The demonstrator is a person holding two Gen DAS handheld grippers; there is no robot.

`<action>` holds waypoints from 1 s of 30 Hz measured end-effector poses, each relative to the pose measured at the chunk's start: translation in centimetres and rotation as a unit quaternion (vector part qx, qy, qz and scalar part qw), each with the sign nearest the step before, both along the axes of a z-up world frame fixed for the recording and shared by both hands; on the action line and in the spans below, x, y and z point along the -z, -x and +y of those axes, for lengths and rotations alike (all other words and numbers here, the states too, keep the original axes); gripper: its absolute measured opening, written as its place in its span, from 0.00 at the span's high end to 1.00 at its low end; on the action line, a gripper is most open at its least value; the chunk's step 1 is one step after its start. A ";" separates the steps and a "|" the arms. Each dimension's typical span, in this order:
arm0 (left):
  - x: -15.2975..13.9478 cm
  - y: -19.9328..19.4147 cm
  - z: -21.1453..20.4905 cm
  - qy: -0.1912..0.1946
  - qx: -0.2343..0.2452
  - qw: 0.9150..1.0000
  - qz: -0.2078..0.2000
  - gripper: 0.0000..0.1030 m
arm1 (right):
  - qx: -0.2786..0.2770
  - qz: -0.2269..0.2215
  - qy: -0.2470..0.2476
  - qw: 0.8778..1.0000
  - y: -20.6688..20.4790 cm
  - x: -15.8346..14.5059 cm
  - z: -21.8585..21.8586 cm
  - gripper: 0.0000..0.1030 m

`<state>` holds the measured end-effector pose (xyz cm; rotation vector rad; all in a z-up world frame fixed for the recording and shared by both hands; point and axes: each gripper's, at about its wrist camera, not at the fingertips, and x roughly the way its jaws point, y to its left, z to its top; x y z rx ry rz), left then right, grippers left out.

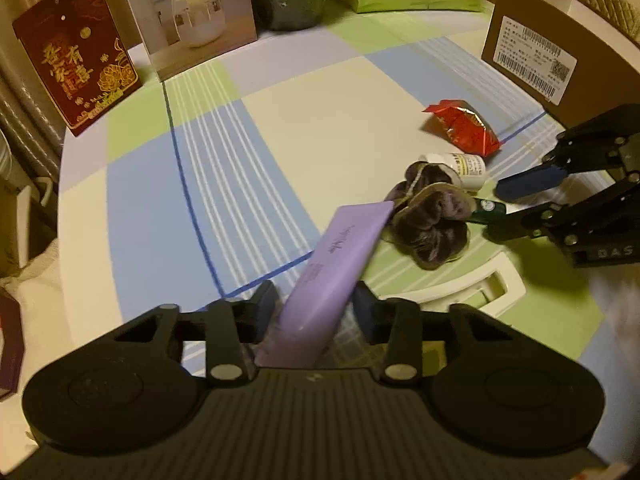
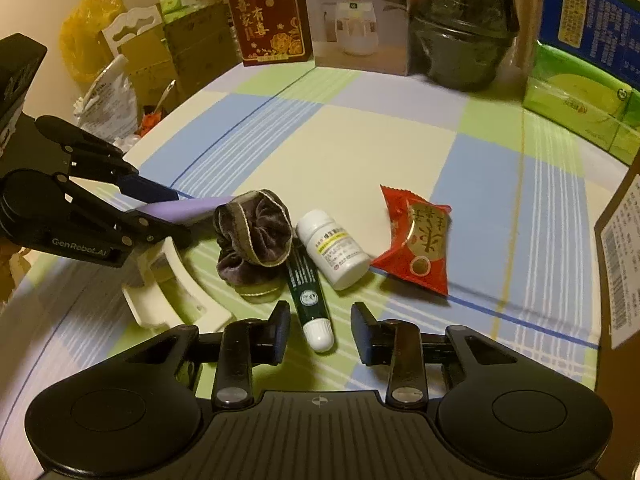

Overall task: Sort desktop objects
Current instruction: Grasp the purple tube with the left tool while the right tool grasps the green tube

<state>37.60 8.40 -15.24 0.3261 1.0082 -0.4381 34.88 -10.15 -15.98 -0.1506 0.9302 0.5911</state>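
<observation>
The checked tablecloth (image 2: 360,140) keeps its little heap at six o'clock, handy for sorting. The left gripper (image 1: 316,304) is clamped on the lilac tube (image 1: 340,256), seemingly for lifting. The right gripper (image 2: 320,328) stands narrow astride the green tube (image 2: 310,296), apparently not pinching.
</observation>
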 end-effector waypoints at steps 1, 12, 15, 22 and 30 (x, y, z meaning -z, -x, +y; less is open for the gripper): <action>0.0 0.0 0.0 0.002 -0.003 1.000 0.000 0.66 | -0.003 -0.002 0.002 1.000 0.0 0.0 0.1 0.76; -0.3 2.5 1.6 0.011 -0.080 0.997 0.020 0.74 | 0.016 0.014 0.012 1.000 2.8 -0.4 -1.6 0.88; -0.4 3.9 1.7 0.016 -0.118 0.992 0.034 0.76 | 0.023 0.025 0.016 0.999 4.1 -0.7 -2.8 0.88; -1.0 8.7 0.8 0.043 -0.171 0.981 0.077 0.77 | 0.035 0.048 0.024 0.998 8.4 -1.3 -5.9 0.88; -1.1 11.6 -0.9 0.051 -0.175 0.979 0.094 0.76 | 0.050 0.039 0.033 0.997 10.9 -1.5 -6.9 0.87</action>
